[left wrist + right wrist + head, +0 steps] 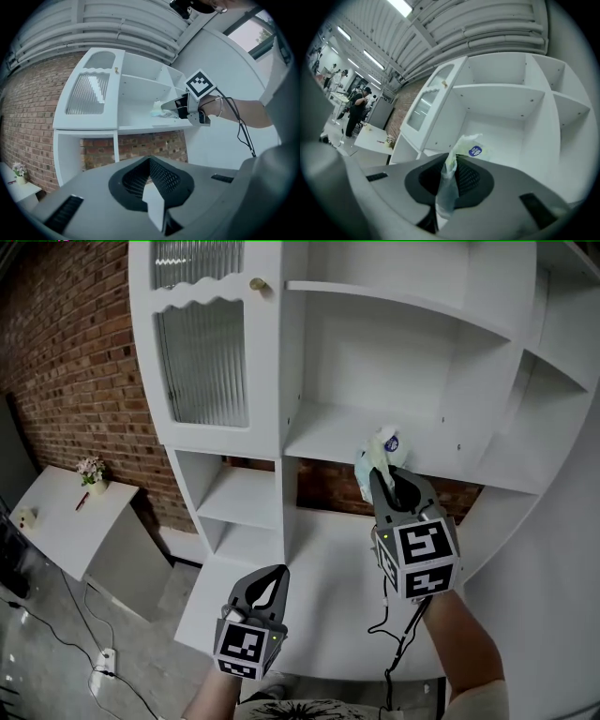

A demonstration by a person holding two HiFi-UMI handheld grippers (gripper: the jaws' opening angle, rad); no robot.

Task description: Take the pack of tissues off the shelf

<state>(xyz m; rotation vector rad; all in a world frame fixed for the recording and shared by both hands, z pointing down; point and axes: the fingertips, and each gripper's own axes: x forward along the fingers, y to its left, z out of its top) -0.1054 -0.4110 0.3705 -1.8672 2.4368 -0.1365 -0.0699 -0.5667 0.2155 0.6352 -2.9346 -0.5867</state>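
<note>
At the front edge of the white shelf unit's middle shelf (328, 432), the pack of tissues (380, 454) sat between the jaws of the right gripper (389, 474). Those jaws were clamped together on it. The right gripper view showed them pinching only a thin fold of the soft plastic wrapper, with the bulk of the pack and its blue round label standing out beyond the tips. Whether the pack rested on the shelf board or hung just clear of it could not be told.

That narrow hold looked like the main risk. A quick pull away from the shelf could let the slick film slide out of the pads, or stretch and tear it. The pack would then probably drop onto the wide lower ledge (328, 549) under the shelf. The free end could also swing and catch the shelf's front lip on the way out.

Little stood in the way. The compartment around the pack was otherwise bare, with its upright divider (291, 381) to the left and the next shelf board above. The ribbed glass door (202, 362) with its brass knob (256, 284) lay left of that divider. The left gripper (274, 579) hung low in front of the unit, jaws together and holding nothing. A brick wall (66, 352) stood behind the unit, and a small table (56, 521) to its left.
</note>
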